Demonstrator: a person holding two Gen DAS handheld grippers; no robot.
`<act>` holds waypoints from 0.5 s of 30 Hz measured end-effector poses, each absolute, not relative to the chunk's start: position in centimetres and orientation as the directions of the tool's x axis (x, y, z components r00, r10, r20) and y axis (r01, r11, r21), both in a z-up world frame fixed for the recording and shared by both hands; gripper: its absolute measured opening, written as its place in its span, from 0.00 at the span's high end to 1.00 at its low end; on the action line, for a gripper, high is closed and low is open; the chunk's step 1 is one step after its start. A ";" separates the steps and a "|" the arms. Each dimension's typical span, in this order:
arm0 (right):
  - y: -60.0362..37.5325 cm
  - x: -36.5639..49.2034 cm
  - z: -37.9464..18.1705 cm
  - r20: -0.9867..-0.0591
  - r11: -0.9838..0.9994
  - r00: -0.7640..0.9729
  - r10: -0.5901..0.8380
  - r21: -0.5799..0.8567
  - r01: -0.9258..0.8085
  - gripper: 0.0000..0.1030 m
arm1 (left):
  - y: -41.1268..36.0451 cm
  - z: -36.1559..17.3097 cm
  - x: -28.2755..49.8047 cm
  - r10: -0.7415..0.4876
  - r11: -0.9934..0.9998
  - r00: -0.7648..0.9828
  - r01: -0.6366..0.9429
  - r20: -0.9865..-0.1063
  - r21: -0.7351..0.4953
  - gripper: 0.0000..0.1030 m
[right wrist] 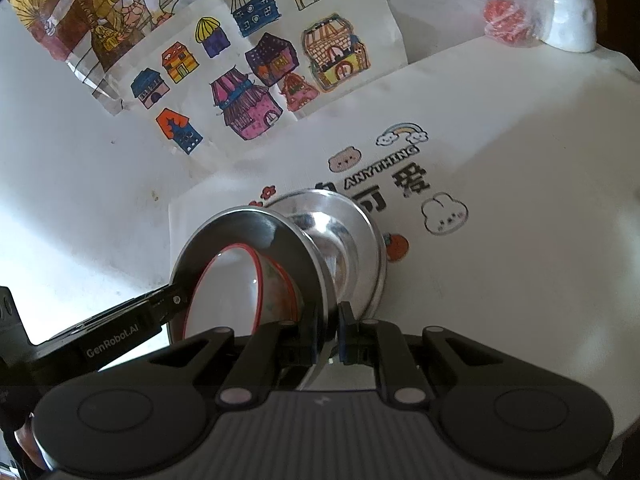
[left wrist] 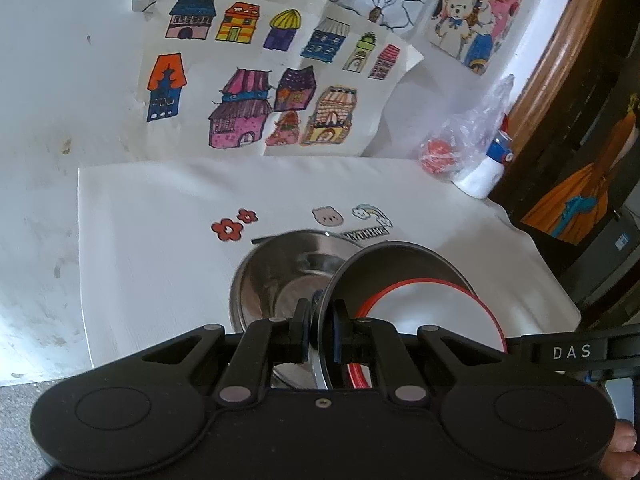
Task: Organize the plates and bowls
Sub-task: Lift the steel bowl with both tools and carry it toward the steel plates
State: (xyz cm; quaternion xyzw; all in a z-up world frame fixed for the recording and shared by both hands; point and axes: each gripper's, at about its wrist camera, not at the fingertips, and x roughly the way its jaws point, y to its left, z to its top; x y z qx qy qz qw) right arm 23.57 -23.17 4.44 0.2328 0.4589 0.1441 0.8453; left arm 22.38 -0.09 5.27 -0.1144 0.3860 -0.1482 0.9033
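A steel bowl [left wrist: 400, 256] holds a white bowl with a red rim [left wrist: 436, 312] nested inside it. Both grippers pinch this steel bowl's rim. My left gripper [left wrist: 322, 332] is shut on its left edge. My right gripper [right wrist: 328, 332] is shut on the opposite edge of the same bowl [right wrist: 240, 232], with the red-rimmed bowl [right wrist: 228, 288] inside. The held bowl is tilted above a second steel bowl [left wrist: 276, 276] resting on the white table, also seen in the right wrist view [right wrist: 340, 236].
A white table [left wrist: 152, 240] with cartoon stickers [right wrist: 444, 212] stands against a wall with coloured house drawings [left wrist: 256, 92]. A plastic bag with a red object [left wrist: 444, 152] and a white bottle [left wrist: 488, 168] stand at the back right corner. A dark wooden frame [left wrist: 568, 80] is right.
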 end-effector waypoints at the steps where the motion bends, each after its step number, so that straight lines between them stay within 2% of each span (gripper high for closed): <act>1: -23.0 23.9 4.3 -0.708 0.850 0.536 0.459 0.527 -0.031 0.88 | 0.0 5.3 22.7 -0.354 0.931 0.660 0.176 -0.663 -0.321 0.91; 15: -21.8 27.3 3.3 -0.720 0.848 0.516 0.464 0.530 -0.024 0.88 | 0.6 4.3 26.4 -0.318 0.942 0.660 0.136 -0.681 -0.308 0.91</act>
